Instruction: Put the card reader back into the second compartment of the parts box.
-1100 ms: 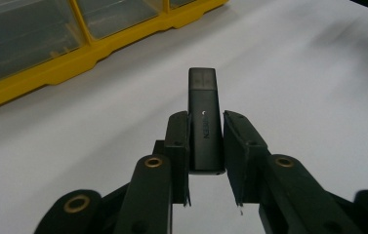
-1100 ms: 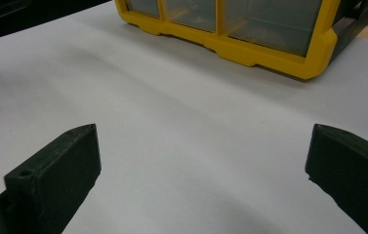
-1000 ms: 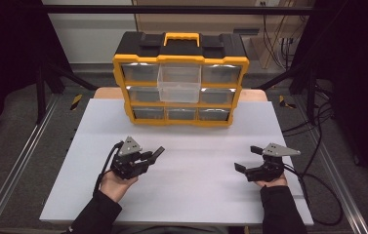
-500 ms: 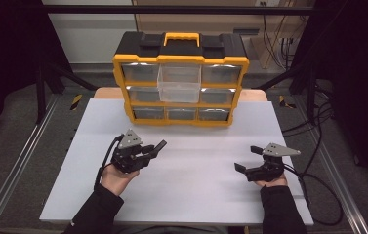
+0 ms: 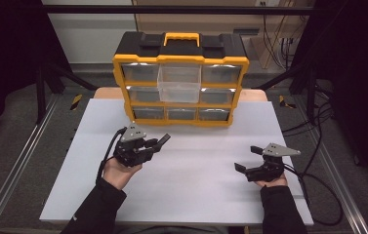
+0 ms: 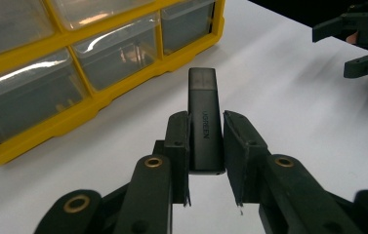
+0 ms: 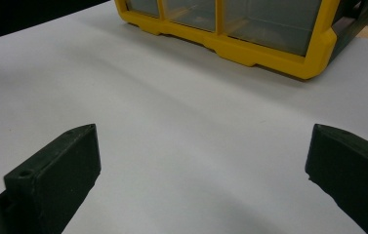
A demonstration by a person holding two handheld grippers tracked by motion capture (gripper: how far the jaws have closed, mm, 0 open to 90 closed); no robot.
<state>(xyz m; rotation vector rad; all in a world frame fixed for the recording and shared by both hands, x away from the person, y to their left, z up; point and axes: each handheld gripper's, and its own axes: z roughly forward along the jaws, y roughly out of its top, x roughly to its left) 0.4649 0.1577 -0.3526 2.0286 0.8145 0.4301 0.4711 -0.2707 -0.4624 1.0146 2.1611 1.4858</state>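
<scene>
Left gripper [image 6: 206, 156] clamped on a slim black stick-shaped device [image 6: 204, 126], pads pressed against its two long sides, printed lettering on its top face, far end poking out beyond the fingertips toward the yellow organiser [image 6: 98, 92]. Seen from above: left gripper [image 5: 145, 146] held off the white table top [image 5: 196, 190] just in front of the organiser's [image 5: 180, 63] lower left corner, aimed toward the right, cable looping down beside the wrist. Black device itself too small to make out from above.

Right gripper [image 5: 250, 158] well apart from the organiser, in front of its right end, close to the table's right edge. Jaws spread wide in the right gripper view [image 7: 201, 165], nothing between them but bare white surface. Same gripper [image 6: 362, 41] visible far off at the upper right of the left gripper view, open there too.

Organiser upright at the far edge of the table, black top with a yellow handle [image 5: 181, 38], rows of clear drawers in its front. One clear drawer [image 5: 179, 84] in the middle column pulled forward out of the front, standing proud of its neighbours; contents not discernible. Other drawers flush with the yellow frame.

Both forearms in dark sleeves [image 5: 93, 209] entering from the near edge, well in front of the organiser.
</scene>
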